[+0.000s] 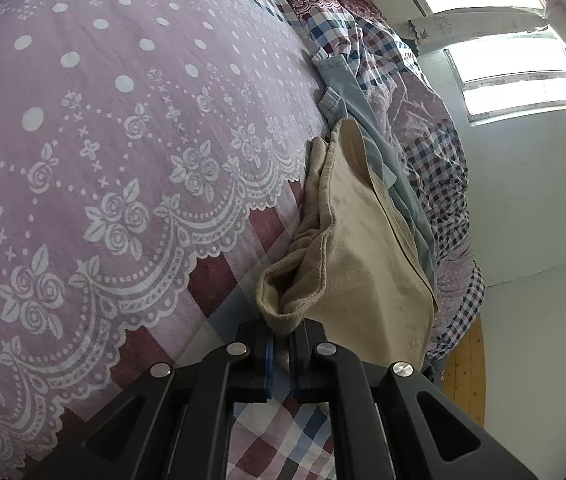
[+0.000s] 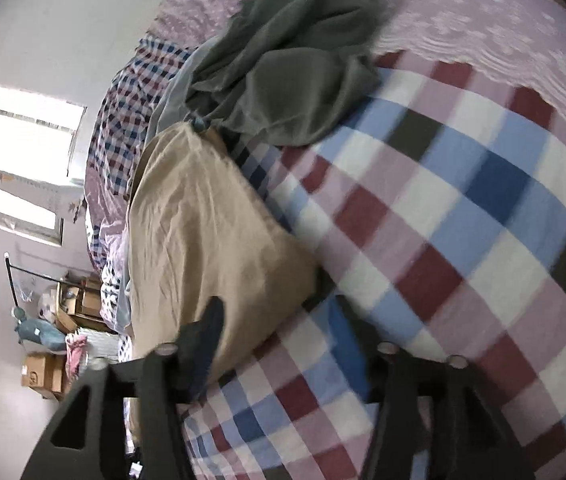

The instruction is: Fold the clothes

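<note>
Here the left tongs (image 1: 281,338) pinch a bunched edge of the beige cloth (image 1: 363,248), which lies on the bed (image 1: 103,120) beside a blue garment (image 1: 383,160). The right tongs (image 2: 295,344) are spread, one finger on the cloth; a grey garment (image 2: 283,60) lies beyond it.

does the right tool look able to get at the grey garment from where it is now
Probably yes. The right tool is open and empty over the checked sheet, and the grey garment lies ahead on top of the bed with nothing covering it. The beige garment sits to one side, not across the path.
</note>
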Available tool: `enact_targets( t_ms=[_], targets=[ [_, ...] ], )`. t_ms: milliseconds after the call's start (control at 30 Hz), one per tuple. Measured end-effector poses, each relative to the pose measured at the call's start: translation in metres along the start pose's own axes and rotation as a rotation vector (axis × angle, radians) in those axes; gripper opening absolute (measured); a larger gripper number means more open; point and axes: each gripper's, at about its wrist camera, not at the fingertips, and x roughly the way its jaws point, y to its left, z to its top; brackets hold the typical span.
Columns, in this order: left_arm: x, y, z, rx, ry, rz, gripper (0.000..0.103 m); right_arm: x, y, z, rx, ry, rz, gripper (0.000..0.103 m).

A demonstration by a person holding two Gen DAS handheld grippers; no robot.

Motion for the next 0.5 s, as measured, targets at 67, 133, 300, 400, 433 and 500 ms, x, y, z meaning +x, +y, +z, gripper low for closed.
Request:
enact_targets(
  t_ms=[67,133,300,400,433,500],
  targets=[
    [-0.001,-0.001,0.000,0.002,-0.002,-0.002,0.004,0.007,0.011,0.002,-0.035,-0.010,-0.010,0.084],
    [-0.001,-0.002,0.000,0.005,-0.003,-0.004,0.004,0.013,0.017,0.003,-0.067,-0.023,-0.031,0.088],
    [-0.001,-0.001,0.000,0.002,0.000,-0.003,0.004,0.021,0.021,0.007,-0.086,-0.054,-0.045,0.090],
    [-0.001,0.000,0.001,0.000,0.000,-0.002,0.004,0.020,0.017,0.009,-0.071,-0.051,-0.020,0.062],
    [-0.002,0.001,0.001,-0.003,0.000,-0.005,0.004,0.022,0.016,0.010,-0.072,-0.028,-0.031,0.035],
    [-0.002,0.001,0.002,-0.009,-0.004,-0.009,0.004,0.025,0.012,0.011,-0.067,0.004,-0.045,0.005]
  ],
)
